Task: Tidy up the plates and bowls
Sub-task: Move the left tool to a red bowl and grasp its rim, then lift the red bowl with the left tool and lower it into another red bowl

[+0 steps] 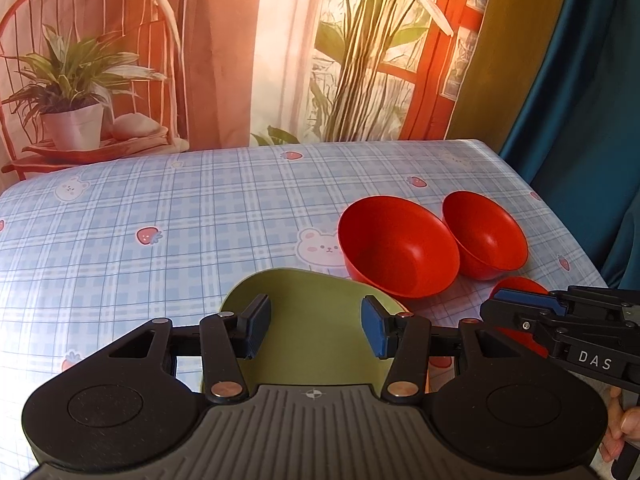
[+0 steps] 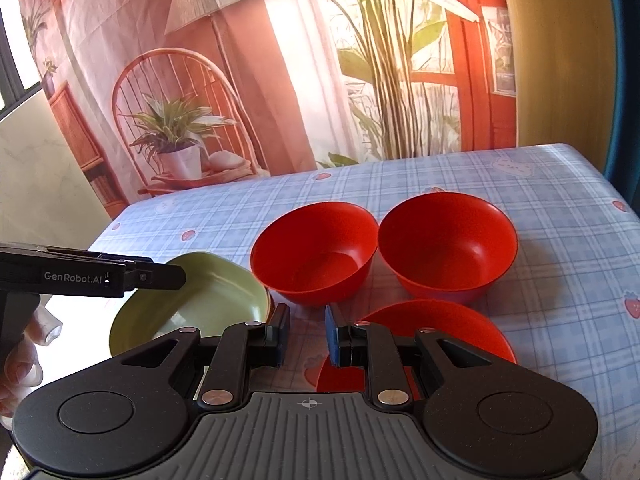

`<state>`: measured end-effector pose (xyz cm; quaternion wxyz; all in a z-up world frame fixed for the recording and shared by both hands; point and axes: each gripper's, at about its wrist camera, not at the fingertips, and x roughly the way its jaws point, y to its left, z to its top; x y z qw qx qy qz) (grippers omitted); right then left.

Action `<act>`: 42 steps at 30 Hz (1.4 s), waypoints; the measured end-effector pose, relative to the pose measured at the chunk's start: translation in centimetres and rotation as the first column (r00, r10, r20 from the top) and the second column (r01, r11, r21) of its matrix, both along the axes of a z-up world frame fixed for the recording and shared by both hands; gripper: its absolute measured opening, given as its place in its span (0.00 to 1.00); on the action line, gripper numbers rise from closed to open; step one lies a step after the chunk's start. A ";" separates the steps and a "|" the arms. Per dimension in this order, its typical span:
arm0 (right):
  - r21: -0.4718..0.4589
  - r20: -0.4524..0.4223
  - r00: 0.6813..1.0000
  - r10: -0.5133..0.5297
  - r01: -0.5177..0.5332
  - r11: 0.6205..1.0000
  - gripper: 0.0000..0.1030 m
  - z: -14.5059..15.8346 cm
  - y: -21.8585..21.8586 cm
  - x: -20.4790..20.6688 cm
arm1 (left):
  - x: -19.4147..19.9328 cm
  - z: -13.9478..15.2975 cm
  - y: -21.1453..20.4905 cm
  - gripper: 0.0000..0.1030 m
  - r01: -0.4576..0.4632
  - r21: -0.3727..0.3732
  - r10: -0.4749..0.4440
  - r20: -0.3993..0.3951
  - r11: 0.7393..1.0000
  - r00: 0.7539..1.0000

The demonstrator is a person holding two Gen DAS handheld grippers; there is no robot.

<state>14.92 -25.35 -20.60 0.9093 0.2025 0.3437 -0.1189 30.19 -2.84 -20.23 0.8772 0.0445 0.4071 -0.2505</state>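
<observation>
Two red bowls (image 2: 316, 256) (image 2: 446, 248) are sitting side by side, rims almost touching, on the checked counter (image 2: 560, 240), just behind a red plate (image 2: 460, 324) and to the right of a green plate (image 2: 216, 296). Left claw (image 1: 316, 326) is hovering spread wide over the green plate, gripping nothing. Right claw (image 2: 307, 334) is hanging partly parted and empty above the red plate's left edge, between the two plates.
</observation>
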 end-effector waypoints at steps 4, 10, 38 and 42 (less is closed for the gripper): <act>-0.002 -0.015 1.000 -0.001 0.001 1.000 0.20 -0.3 -1.3 1.2 | 1.3 -0.5 -1.1 0.51 0.003 -0.012 -0.003 -0.015 1.000 1.000; 0.026 -0.024 1.000 -0.013 0.013 1.000 0.20 -1.2 -3.1 2.8 | 3.2 -1.4 -2.7 0.50 0.003 -0.031 -0.004 -0.049 1.000 0.999; 0.041 0.023 0.974 -0.227 0.226 0.973 0.17 -4.9 -12.6 -3.3 | 2.7 -1.8 -13.3 0.33 0.177 -0.078 -0.183 -0.075 0.981 0.980; 0.056 0.040 0.976 -0.216 0.213 0.975 0.14 -5.0 -12.6 -3.4 | 3.1 -2.3 -14.2 0.31 0.167 -0.072 -0.173 -0.085 0.983 0.981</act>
